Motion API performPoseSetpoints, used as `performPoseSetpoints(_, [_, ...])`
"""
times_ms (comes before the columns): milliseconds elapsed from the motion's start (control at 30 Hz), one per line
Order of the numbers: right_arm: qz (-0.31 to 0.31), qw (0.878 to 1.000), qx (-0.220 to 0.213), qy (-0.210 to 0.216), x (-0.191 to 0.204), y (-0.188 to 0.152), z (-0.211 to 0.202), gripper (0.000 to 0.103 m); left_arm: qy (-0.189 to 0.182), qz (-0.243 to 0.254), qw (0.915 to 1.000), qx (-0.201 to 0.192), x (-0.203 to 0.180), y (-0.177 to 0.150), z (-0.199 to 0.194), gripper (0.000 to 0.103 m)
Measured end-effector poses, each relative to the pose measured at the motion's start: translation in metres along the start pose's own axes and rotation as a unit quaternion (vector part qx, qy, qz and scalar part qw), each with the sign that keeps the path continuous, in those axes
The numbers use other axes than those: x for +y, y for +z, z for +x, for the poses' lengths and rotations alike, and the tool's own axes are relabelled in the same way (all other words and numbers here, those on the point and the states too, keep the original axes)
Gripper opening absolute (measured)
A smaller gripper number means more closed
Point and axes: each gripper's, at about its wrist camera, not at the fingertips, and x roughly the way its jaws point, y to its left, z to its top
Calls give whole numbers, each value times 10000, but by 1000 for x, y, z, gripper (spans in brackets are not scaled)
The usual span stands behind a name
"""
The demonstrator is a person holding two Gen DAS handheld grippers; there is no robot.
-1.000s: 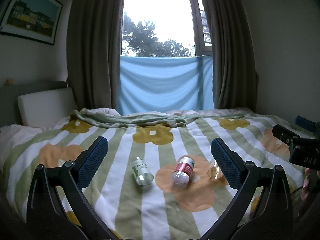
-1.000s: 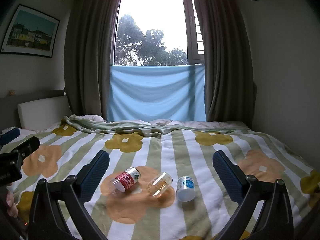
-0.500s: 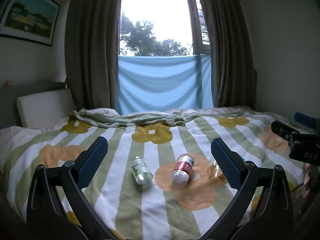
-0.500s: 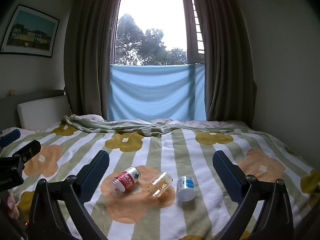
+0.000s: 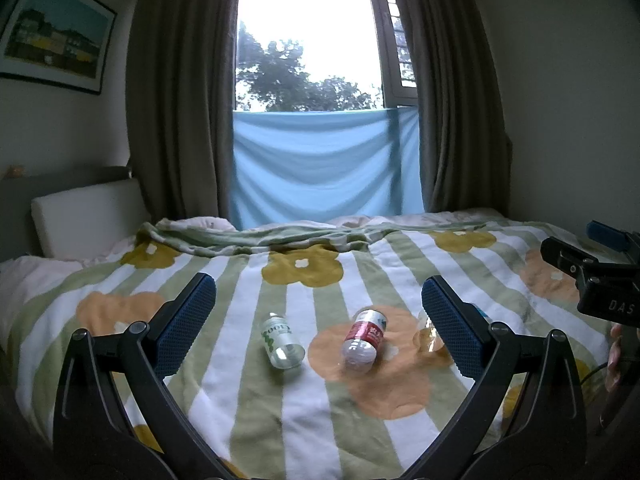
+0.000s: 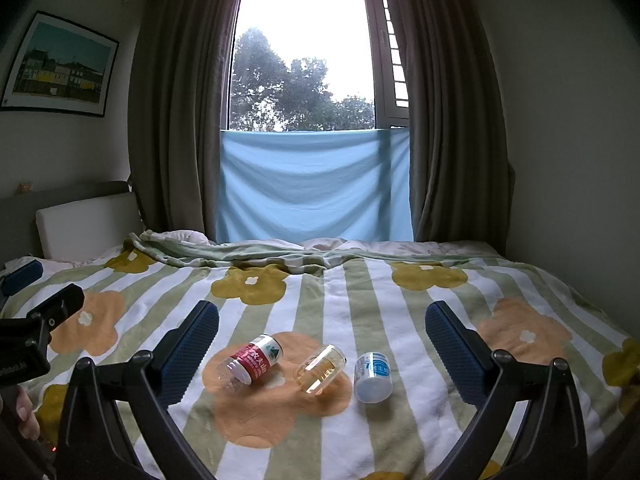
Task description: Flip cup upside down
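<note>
We see a bed with a striped, flowered blanket. Above it we hold our left gripper and our right gripper, both with fingers wide apart and holding nothing. Four small containers lie on their sides: a green-label bottle, a red-label bottle, the clear amber cup just beside it, and a blue-label cup.

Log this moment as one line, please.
left gripper: open, above bed | right gripper: open, holding nothing | amber cup: on its side, untouched | flip: not started
</note>
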Motion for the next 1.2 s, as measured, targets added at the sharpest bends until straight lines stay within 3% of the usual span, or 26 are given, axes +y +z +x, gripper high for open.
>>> performPoseSetpoints(733, [20,10000,-54,-37,10,7,-6,103,-40,61,10000,49,-10,0,1,103])
performPoseSetpoints(1200, [62,10000,-53,-26,-4,8,-4,103,-81,89,9998,128,-8,-2,2,103])
